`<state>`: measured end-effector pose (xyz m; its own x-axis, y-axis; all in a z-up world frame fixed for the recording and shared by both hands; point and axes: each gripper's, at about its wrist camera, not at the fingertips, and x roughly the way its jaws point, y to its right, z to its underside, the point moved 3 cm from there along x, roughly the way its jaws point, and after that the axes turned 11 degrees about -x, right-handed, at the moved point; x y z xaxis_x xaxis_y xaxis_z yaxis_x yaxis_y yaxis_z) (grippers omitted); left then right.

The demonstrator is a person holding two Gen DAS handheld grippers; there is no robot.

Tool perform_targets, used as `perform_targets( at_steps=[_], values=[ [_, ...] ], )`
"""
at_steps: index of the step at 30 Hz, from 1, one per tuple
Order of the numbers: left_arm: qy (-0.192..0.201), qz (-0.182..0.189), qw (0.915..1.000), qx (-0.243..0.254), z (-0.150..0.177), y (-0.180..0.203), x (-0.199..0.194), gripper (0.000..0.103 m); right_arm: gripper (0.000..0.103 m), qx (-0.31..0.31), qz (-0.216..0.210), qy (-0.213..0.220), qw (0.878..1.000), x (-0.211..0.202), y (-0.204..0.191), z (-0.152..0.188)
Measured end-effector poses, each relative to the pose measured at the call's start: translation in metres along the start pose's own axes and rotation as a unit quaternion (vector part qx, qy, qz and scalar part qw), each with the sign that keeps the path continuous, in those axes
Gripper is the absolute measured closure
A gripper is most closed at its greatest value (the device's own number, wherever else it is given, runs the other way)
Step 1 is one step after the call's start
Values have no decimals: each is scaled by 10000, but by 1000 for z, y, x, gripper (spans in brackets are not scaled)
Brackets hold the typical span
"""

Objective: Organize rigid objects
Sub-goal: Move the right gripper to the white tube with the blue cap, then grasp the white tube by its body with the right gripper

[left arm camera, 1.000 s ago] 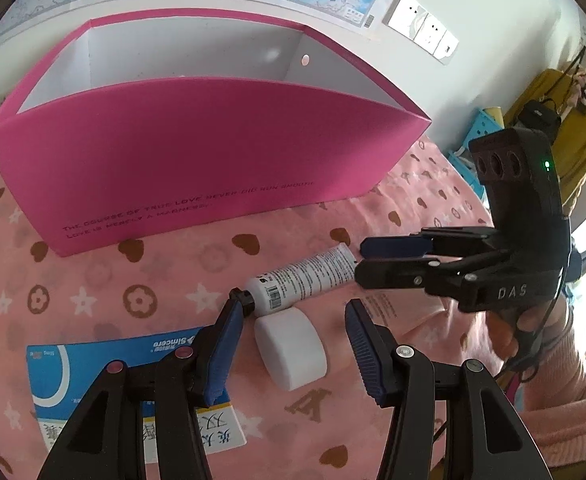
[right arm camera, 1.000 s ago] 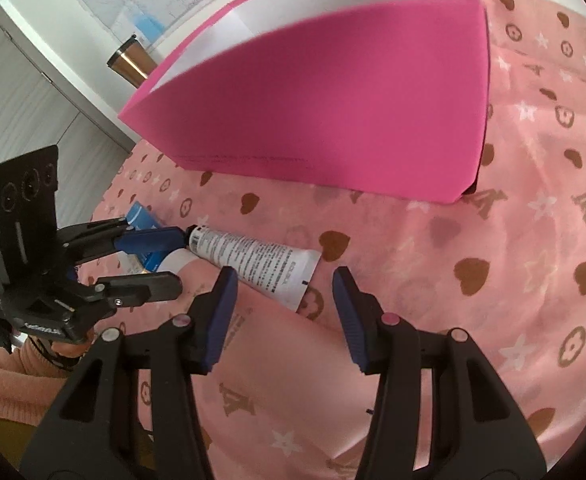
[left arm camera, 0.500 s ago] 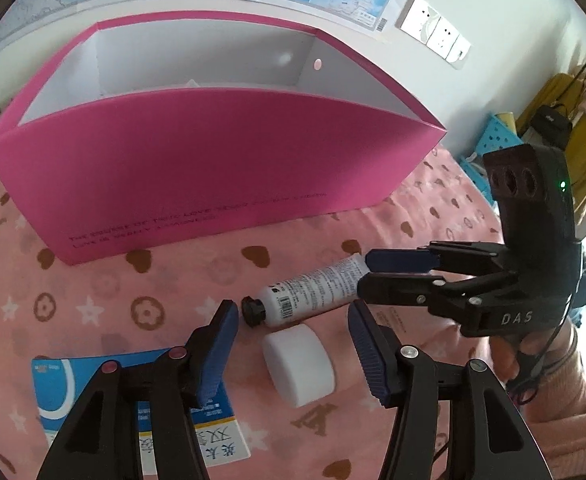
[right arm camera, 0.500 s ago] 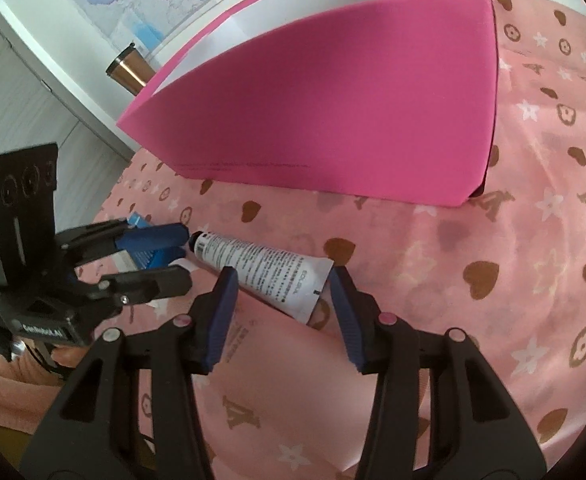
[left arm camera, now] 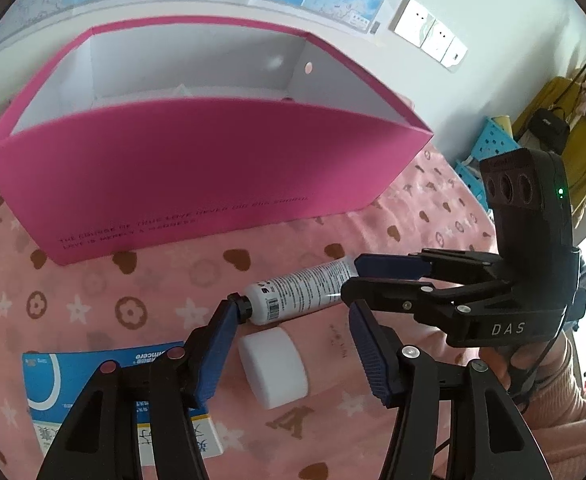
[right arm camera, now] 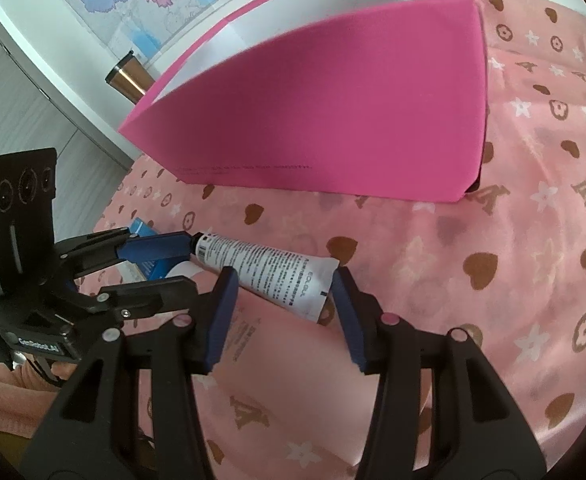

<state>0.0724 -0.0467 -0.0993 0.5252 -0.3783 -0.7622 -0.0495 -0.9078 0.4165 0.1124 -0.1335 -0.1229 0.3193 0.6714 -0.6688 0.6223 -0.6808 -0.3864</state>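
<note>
A white tube with a black cap (left arm camera: 297, 292) lies on the pink patterned cloth in front of an open pink box (left arm camera: 197, 176). A white round jar (left arm camera: 273, 366) lies just below the tube. My left gripper (left arm camera: 293, 344) is open, its fingers on either side of the jar. My right gripper (right arm camera: 283, 304) is open around the tube's flat end (right arm camera: 277, 276); in the left wrist view it (left arm camera: 367, 278) comes in from the right. The pink box (right arm camera: 333, 120) shows behind in the right wrist view.
A blue and white flat packet (left arm camera: 93, 384) lies at the left under my left finger. A pink flat packet (right arm camera: 293, 360) lies under my right gripper. A copper tumbler (right arm camera: 127, 80) stands behind the box. Blue baskets (left arm camera: 489, 148) are at the far right.
Both grippers have moved forward. My right gripper has closed in on the tube's flat end, which now lies between its fingers. The tube and jar have not moved.
</note>
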Motion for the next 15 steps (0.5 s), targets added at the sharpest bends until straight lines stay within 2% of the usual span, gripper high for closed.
perform_targets(
  at_steps=[2, 3, 4, 5, 6, 8, 9, 11, 12, 15],
  values=[
    [34, 69, 10000, 9, -1, 4, -2, 45, 51, 3, 40, 74, 10000, -6, 0, 0],
    [-12, 298, 9996, 3, -1, 8, -4, 45, 54, 2, 4, 130, 9999, -10, -1, -1],
    [-35, 407, 9992, 1, -1, 12, -4, 50, 65, 19, -224, 193, 9996, -12, -3, -2],
    [10, 356, 9993, 65, -1, 17, -5, 51, 70, 27, -440, 246, 9987, -15, -7, -3],
    [73, 242, 9995, 165, -2, 21, -6, 52, 74, -82, -331, 256, 9991, -18, -12, -5],
    [100, 178, 9994, 262, -2, 25, -5, 52, 73, -274, -5, 257, 9993, -20, -17, -8],
    [36, 254, 9994, 227, -1, 24, -4, 52, 73, -272, 0, 270, 9993, -22, -17, -8],
    [18, 178, 9997, 174, 1, 19, -3, 52, 72, -104, -59, 346, 9993, -27, -8, -6],
    [26, 121, 9998, 143, 1, 15, -3, 52, 72, -44, 90, 323, 9994, -28, -2, -4],
    [-7, 106, 9999, -30, 1, 3, -2, 52, 64, 78, 360, 150, 9992, -24, 12, 3]
  ],
)
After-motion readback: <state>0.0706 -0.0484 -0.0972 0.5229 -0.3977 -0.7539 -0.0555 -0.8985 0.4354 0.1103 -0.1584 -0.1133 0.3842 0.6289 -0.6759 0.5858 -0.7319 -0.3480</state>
